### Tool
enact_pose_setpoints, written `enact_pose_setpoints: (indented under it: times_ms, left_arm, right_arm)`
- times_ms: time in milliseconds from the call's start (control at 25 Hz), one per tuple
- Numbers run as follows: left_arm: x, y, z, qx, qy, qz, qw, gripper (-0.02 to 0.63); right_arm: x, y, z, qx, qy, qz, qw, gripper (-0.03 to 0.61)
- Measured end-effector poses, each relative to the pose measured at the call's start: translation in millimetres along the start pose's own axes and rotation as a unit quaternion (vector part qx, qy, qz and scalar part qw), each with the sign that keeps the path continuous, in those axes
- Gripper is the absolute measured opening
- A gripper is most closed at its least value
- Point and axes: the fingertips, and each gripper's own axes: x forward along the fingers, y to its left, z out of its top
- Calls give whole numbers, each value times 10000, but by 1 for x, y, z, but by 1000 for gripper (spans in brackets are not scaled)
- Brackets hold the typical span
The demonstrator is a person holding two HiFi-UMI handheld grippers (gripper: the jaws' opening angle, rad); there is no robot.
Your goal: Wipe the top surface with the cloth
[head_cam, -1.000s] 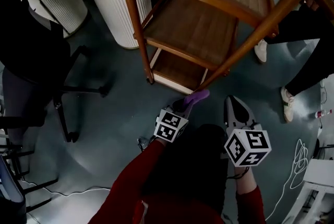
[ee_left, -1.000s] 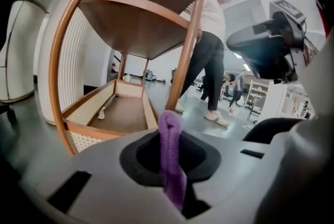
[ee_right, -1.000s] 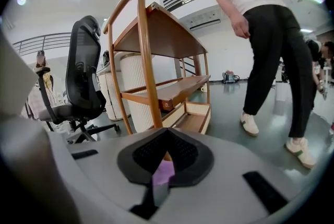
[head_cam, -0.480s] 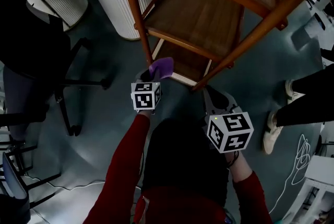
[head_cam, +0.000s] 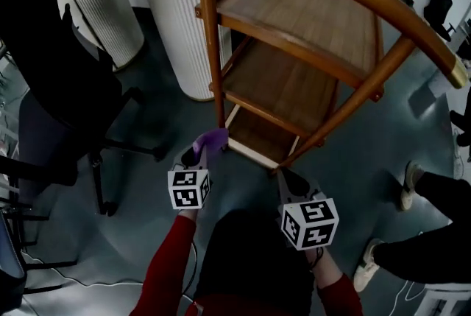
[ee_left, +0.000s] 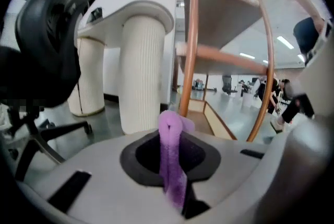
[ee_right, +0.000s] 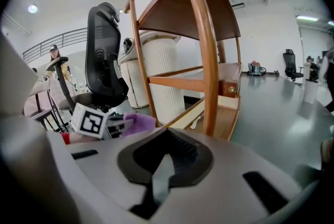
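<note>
Your cloth (ee_left: 171,160) looked soft & fuzzy. Shelf (head_cam: 309,12) was smooth, shiny wood. Floor (head_cam: 140,233) looked hard & glossy, w/ reflections.

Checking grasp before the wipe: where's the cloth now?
The purple cloth is clamped in the left gripper, centre-left in the head view, just off the near bottom corner of the wooden shelf.

Red sleeves (head_cam: 173,255) over dark clothing (head_cam: 254,255). The left gripper (head_cam: 200,152) and right gripper (head_cam: 284,176) have pale grey shells. Around the base of the fingers is a black ribbed recess, and behind the fingers each carries a white cube (head_cam: 188,188) printed with black square markers.
</note>
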Motion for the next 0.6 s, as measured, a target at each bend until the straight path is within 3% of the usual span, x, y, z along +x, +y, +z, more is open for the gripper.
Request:
enact_pose_setpoints:
  times_ms: [80, 160, 240, 320, 400, 480, 560, 600]
  left_arm:
    - [-43, 15, 94, 15, -1028, 152, 9946, 49]
    - [-97, 27, 205, 204, -2214, 344, 9744, 49]
    - [-155, 28, 306, 492, -3373, 539, 9386, 49]
    - [-203, 21, 384, 797, -4239, 684, 8996, 49]
    - [-236, 5, 440, 1055, -4763, 647, 8706, 49]
    - [-251, -16, 474, 1302, -5035, 561, 8523, 49]
    - [-248, -34, 488, 1537, -5089, 483, 8456, 49]
    - [-241, -40, 489, 1608, -5028, 420, 8483, 49]
  right_arm:
    - [1, 5, 10, -82, -103, 85, 9999, 3]
    - [2, 9, 17, -145, -189, 148, 9996, 3]
    - [2, 13, 22, -169, -267, 184, 9993, 3]
    - [1, 20, 30, -204, -367, 221, 9989, 3]
    - [2, 29, 39, -264, -456, 282, 9982, 3]
    - [5, 37, 48, -348, -513, 357, 9974, 3]
    - [7, 44, 55, -430, -571, 400, 9966, 3]
    - [8, 48, 58, -452, -600, 412, 9963, 3]
